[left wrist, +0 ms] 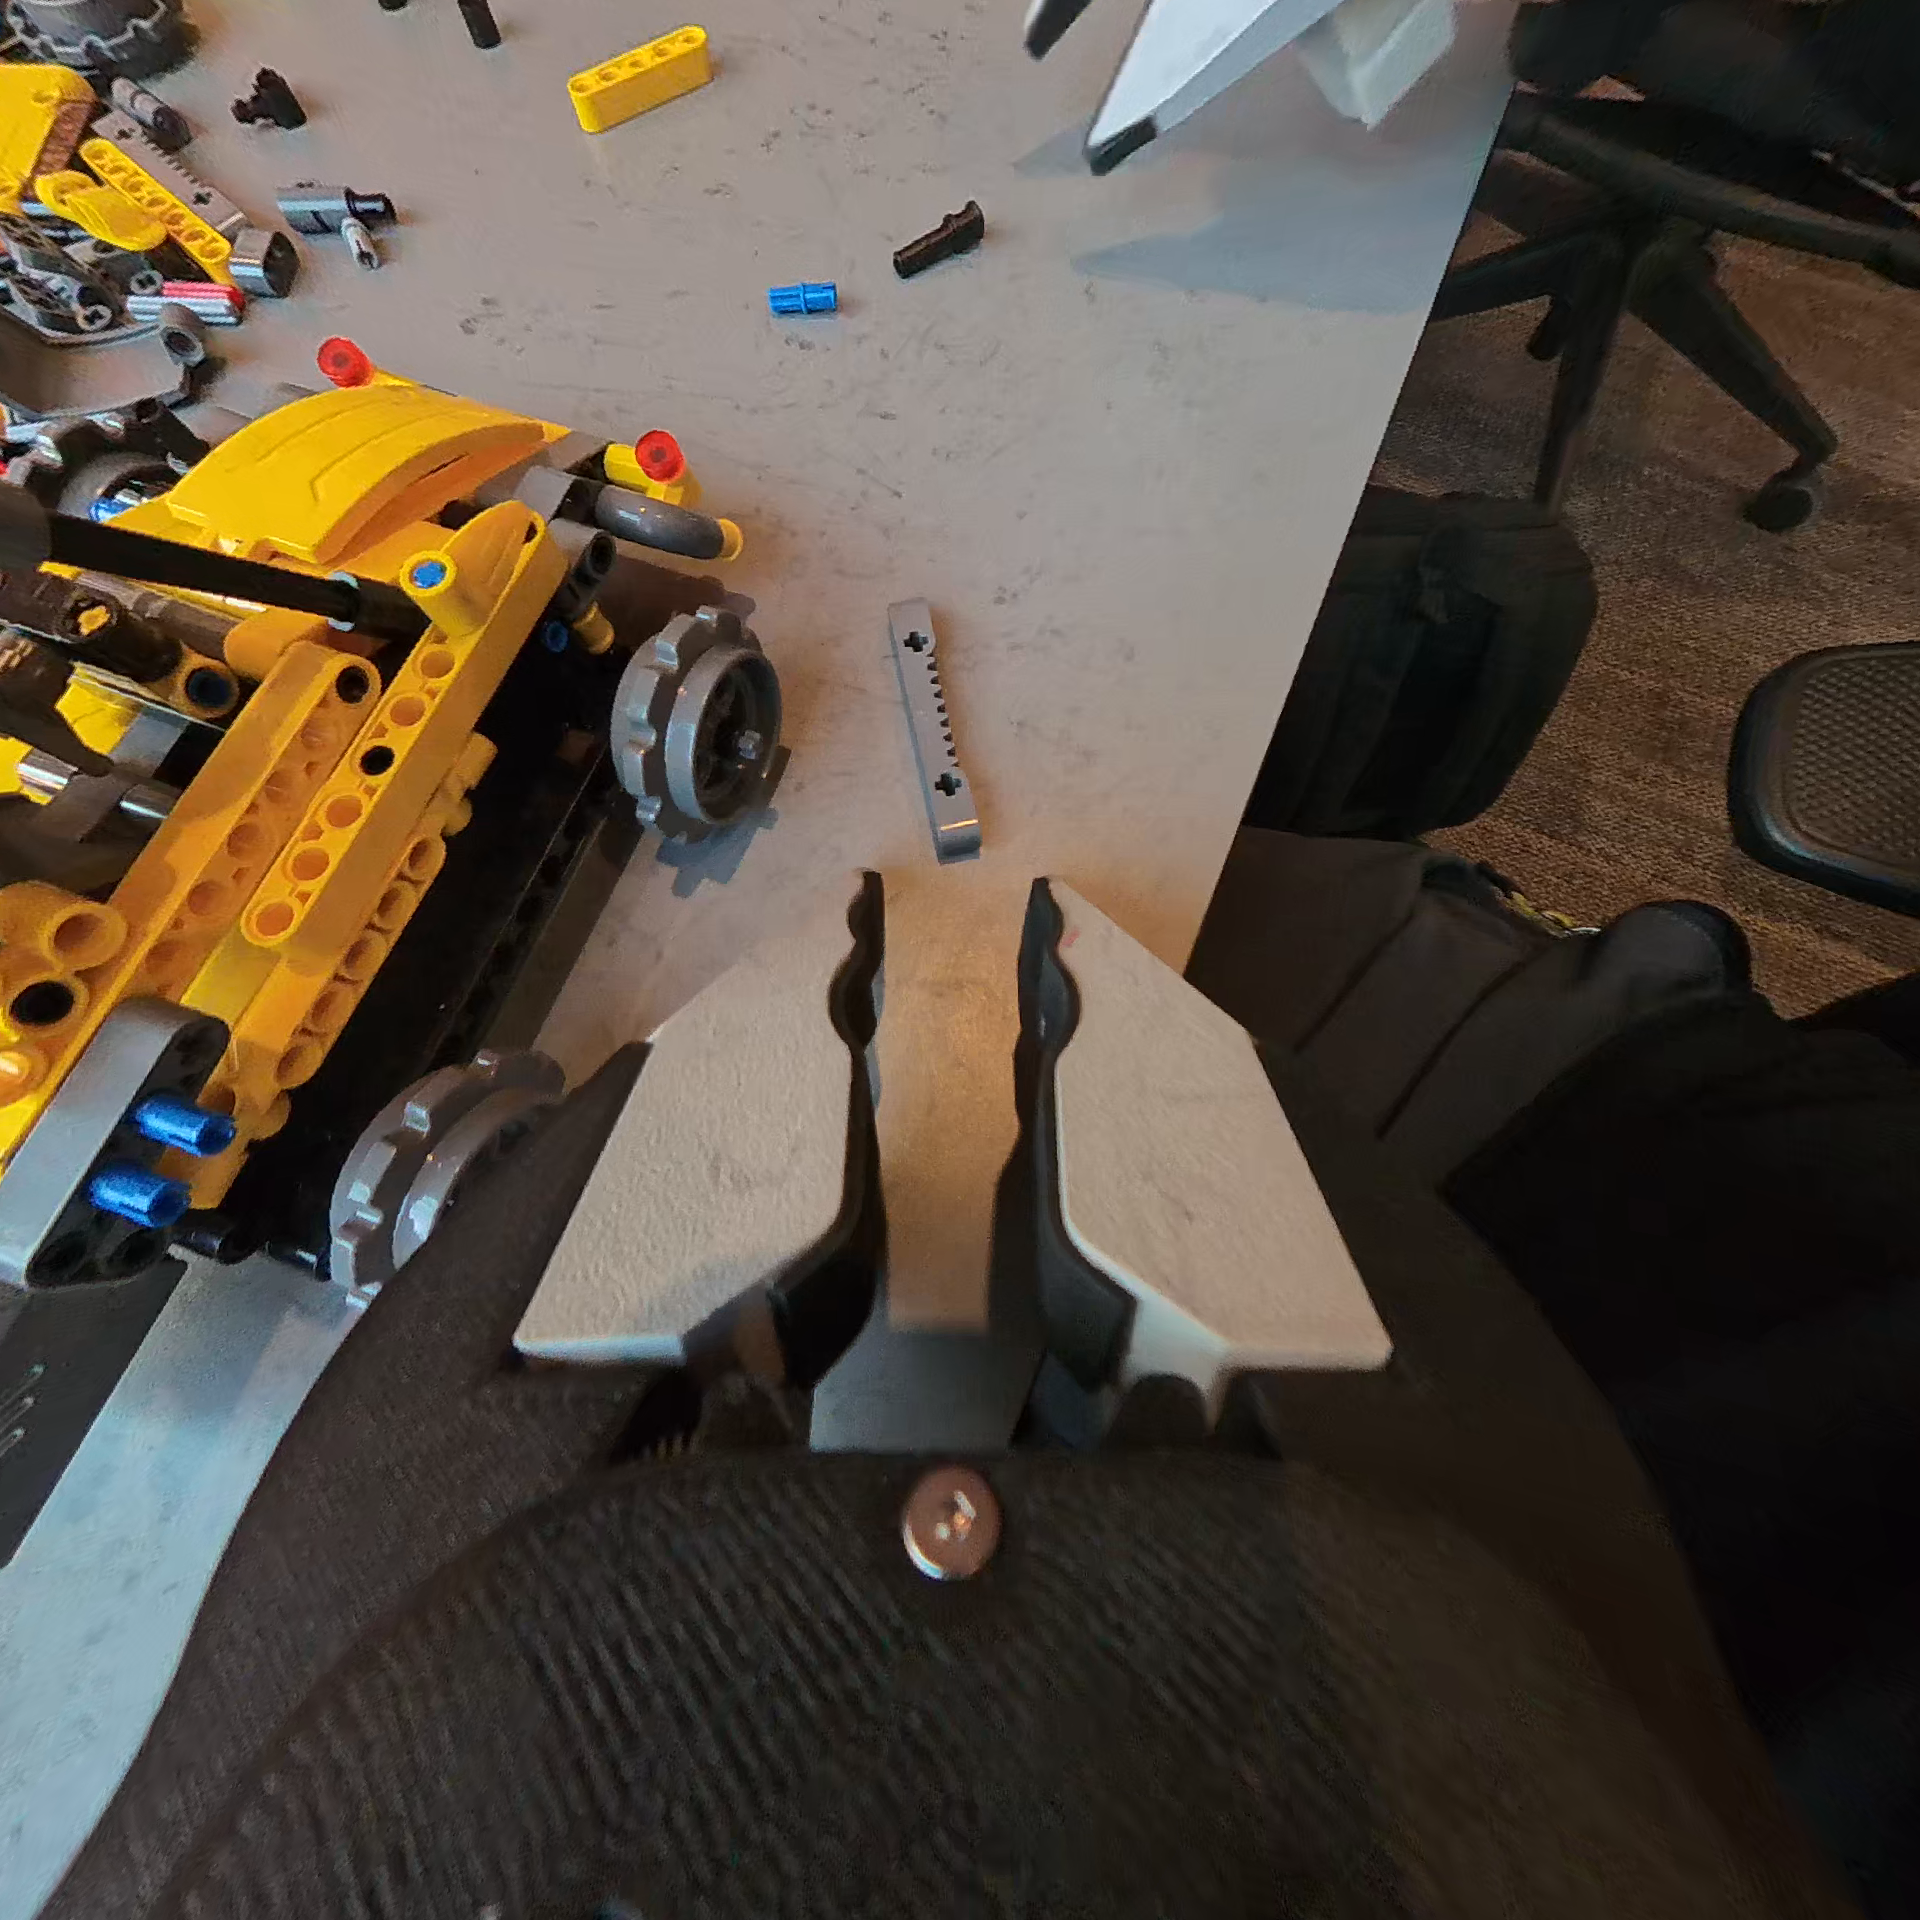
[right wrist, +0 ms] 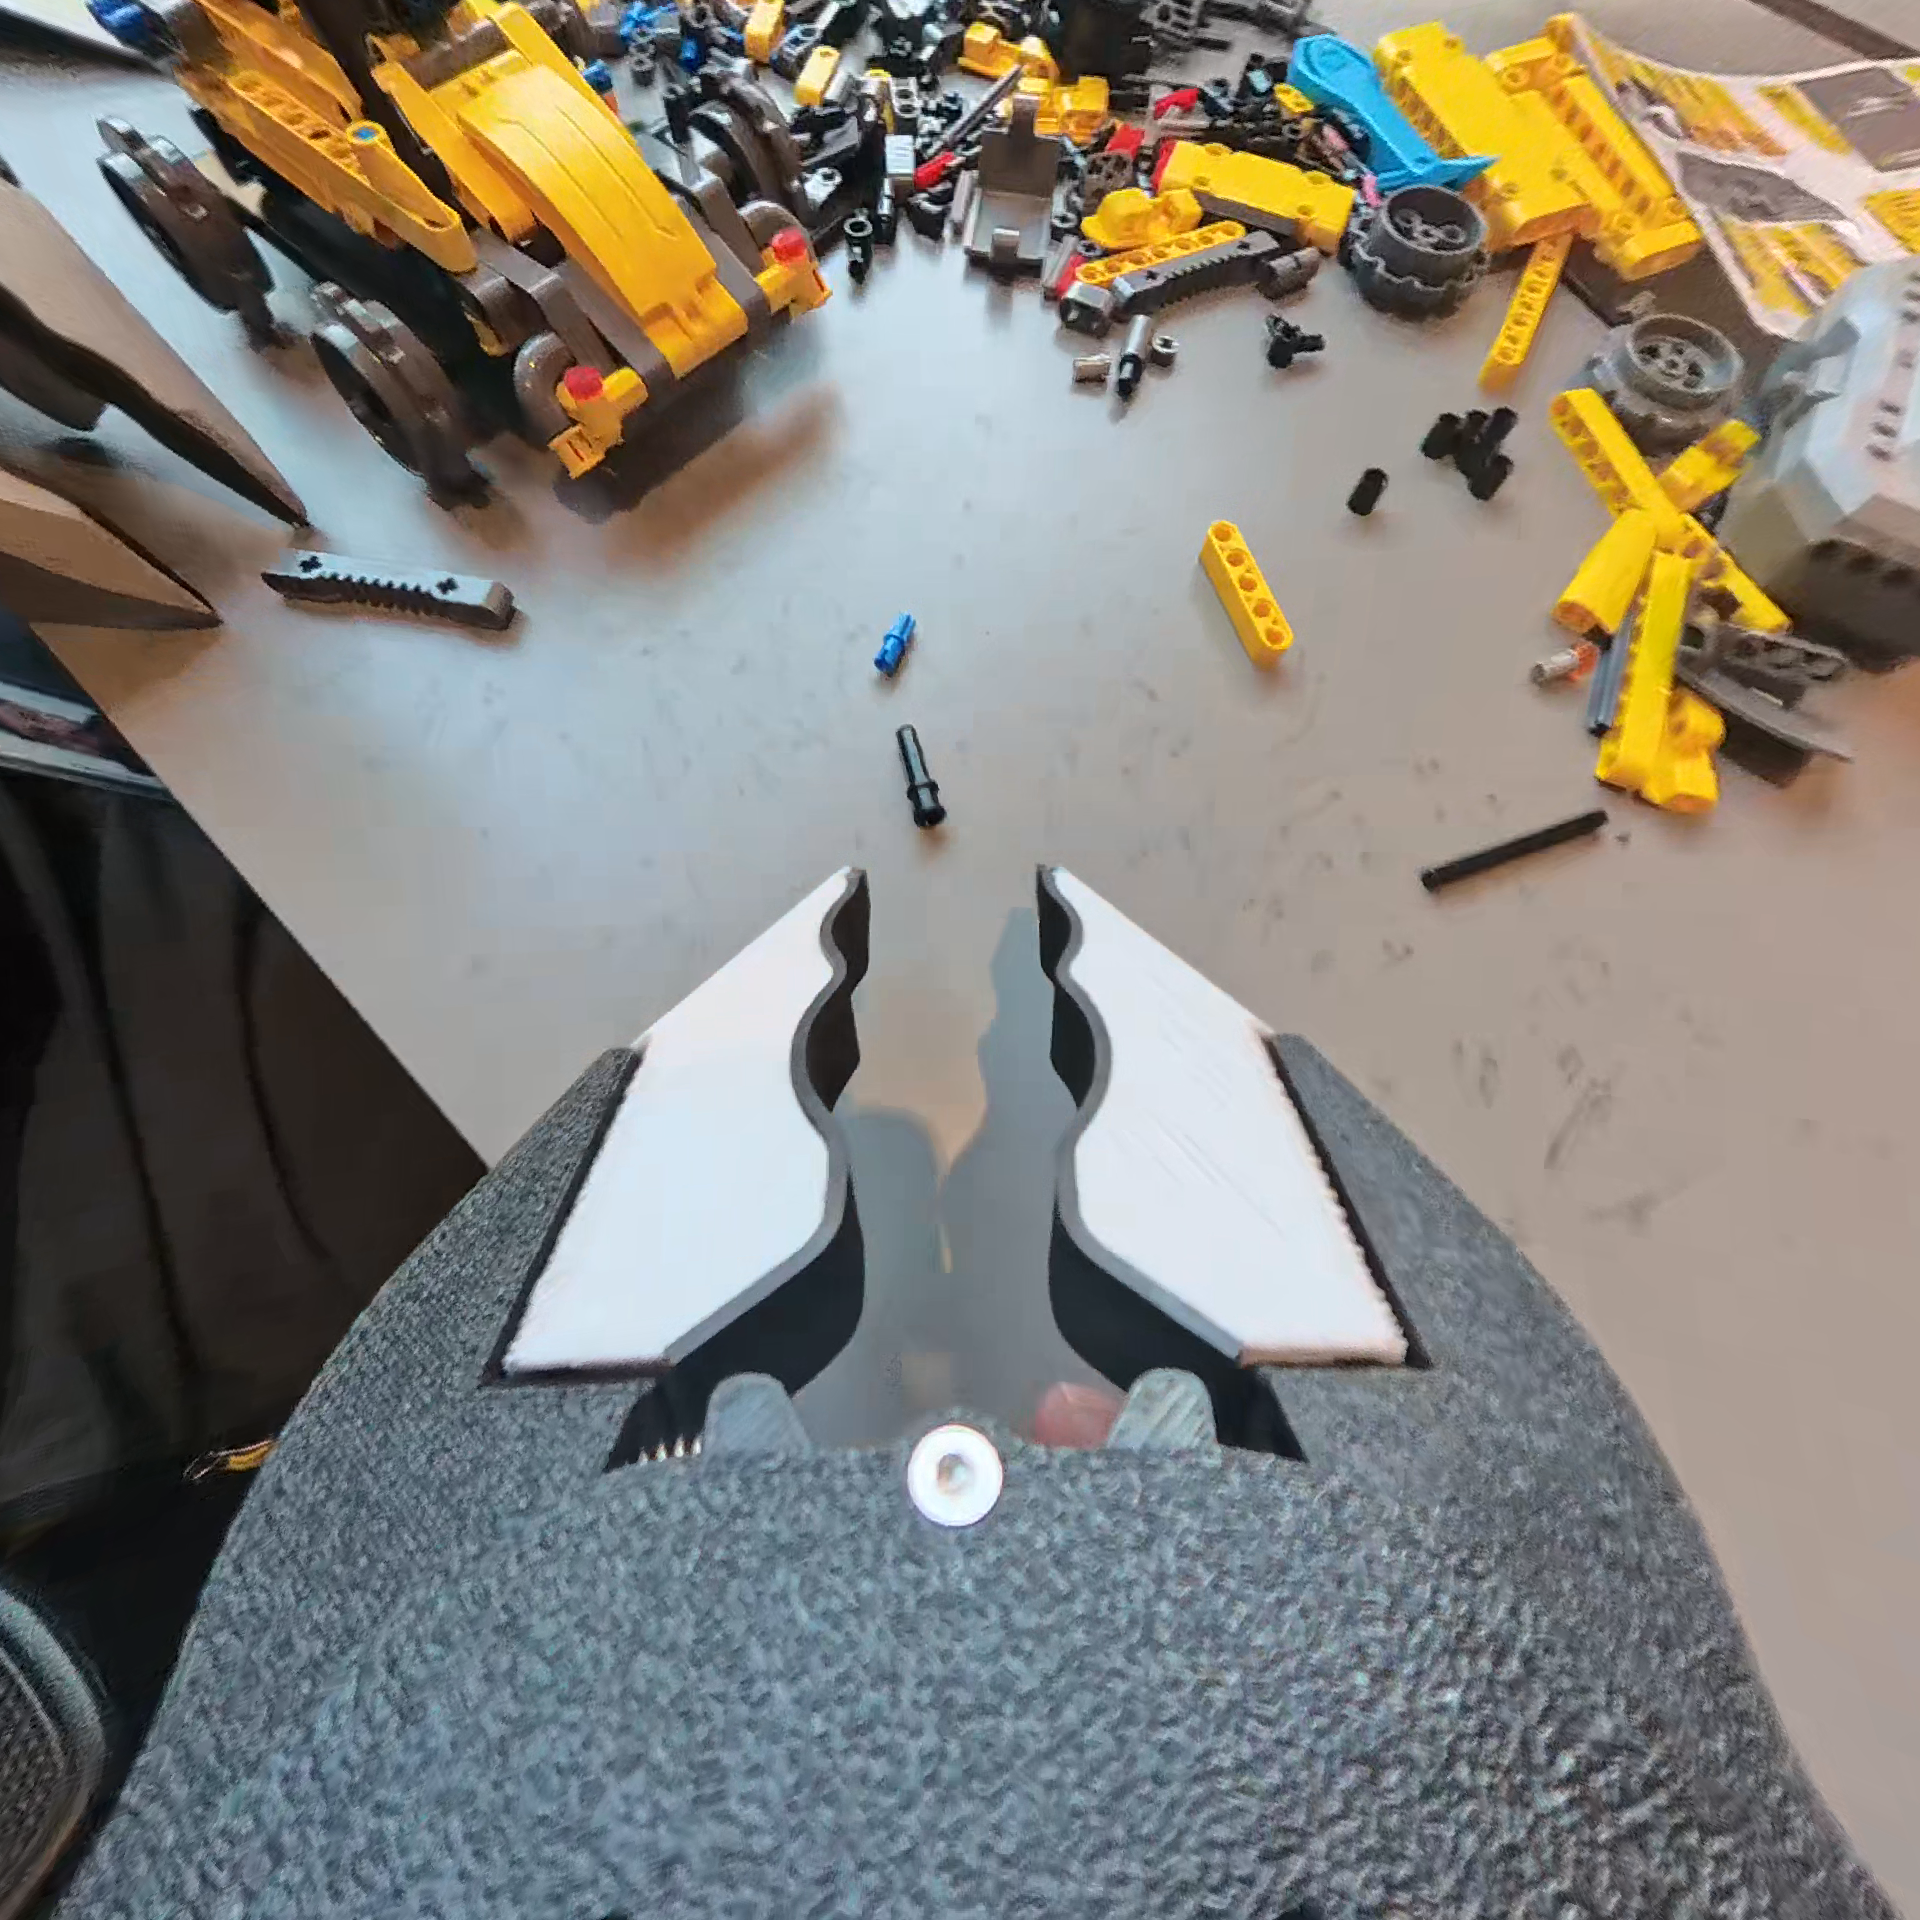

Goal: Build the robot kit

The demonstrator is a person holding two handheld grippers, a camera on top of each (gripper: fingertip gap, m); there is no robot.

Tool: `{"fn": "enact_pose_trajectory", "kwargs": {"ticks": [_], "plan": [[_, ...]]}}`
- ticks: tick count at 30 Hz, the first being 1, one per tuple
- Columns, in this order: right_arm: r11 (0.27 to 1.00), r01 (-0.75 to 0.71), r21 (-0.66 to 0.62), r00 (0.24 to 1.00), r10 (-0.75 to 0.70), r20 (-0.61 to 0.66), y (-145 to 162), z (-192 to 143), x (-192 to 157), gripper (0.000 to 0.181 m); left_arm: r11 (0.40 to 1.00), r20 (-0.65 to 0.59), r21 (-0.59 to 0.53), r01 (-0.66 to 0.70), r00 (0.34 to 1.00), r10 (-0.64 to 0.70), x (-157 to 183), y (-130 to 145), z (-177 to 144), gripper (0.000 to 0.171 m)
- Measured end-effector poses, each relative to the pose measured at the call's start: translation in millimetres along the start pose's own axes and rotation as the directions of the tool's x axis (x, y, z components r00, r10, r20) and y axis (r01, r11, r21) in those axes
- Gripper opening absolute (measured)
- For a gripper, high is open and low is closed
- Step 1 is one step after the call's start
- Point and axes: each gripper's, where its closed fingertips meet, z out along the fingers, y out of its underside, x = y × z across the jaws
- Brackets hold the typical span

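- Our left hand-held gripper (left wrist: 953,883) has its fingers apart with nothing between them. It hangs low over the counter (left wrist: 1091,436), close to the edge.
- The nearest thing to it is a grey toothed bar (left wrist: 933,727), lying flat just past the fingertips at 12 o'clock. Nothing is touching it.
- At 10 o'clock from that gripper sits the half-built yellow vehicle (left wrist: 343,665). Its grey wheel hub (left wrist: 707,727) is just beside the bar but doesn't touch it.
- Our right hand-held gripper (right wrist: 951,873) is spread open too, and it's empty. It's over a bare patch of counter.
- Right off its tips at 12 o'clock lies a small black pin (right wrist: 921,774), and a blue pin (right wrist: 894,642) sits a bit beyond that on the same line.
- A short yellow beam (right wrist: 1245,592) lies at 1 o'clock, and a thin black rod (right wrist: 1512,850) is out at 3 o'clock. Both are well apart from the fingers.
- A big pile of loose parts (right wrist: 1143,156) runs across the far side from 12 to 2 o'clock.
- An office chair (left wrist: 1662,260) stands on the carpet off the counter's edge.
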Motion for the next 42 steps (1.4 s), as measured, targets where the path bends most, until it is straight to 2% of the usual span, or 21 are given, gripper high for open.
{"fn": "enact_pose_trajectory", "kwargs": {"ticks": [3,6,9,16,19,24,26,32,36,42], "plan": [[0.998,0.013,-0.055,0.998,-0.010,0.063,-2.4,16.7,-1.6,0.031,1.000,0.000,-0.005,0.005,1.000,-0.005,1.0,-0.8,1.0,0.025],[0.992,0.042,-0.119,0.992,-0.027,0.124,1.8,29.2,-6.0,0.020,1.000,-0.004,-0.005,0.002,1.000,-0.002,3.9,-2.0,2.4,0.025],[0.992,0.037,-0.121,0.987,-0.017,0.162,0.5,31.1,-8.7,0.007,1.000,-0.018,-0.004,-0.004,1.000,0.004,8.6,-4.6,5.5,0.022],[0.996,0.032,-0.089,0.983,-0.016,0.183,-2.8,25.9,-31.1,0.007,1.000,-0.039,-0.003,-0.014,0.999,0.014,17.5,-15.4,18.2,0.018],[0.996,0.037,-0.083,0.971,-0.017,0.238,-3.6,21.7,-54.3,0.007,0.999,-0.049,0.002,-0.039,0.998,0.039,23.9,-16.8,19.9,0.025],[0.989,0.135,-0.065,0.970,-0.118,0.211,-3.0,20.0,-77.7,0.007,0.999,-0.061,0.009,-0.047,0.997,0.048,25.8,-12.6,14.8,0.027],[0.991,0.124,-0.057,0.964,-0.107,0.244,-5.5,19.9,-87.9,0.007,0.998,-0.056,0.016,-0.061,0.997,0.062,24.5,-10.3,11.7,0.027],[0.991,0.131,-0.035,0.969,-0.120,0.215,-18.3,26.3,-95.8,0.006,0.990,-0.045,0.105,-0.091,0.994,0.097,25.2,-15.3,-0.4,0.030],[0.993,0.116,-0.011,0.957,-0.109,0.268,-29.0,22.9,-109.8,0.006,0.986,-0.074,0.139,-0.094,0.992,0.105,26.1,-19.6,-6.7,0.034],[0.980,0.186,-0.075,0.934,-0.153,0.323,-33.0,23.3,-129.4,0.006,0.951,-0.010,0.182,-0.250,0.967,0.256,20.1,-28.5,-20.5,0.031]]}}
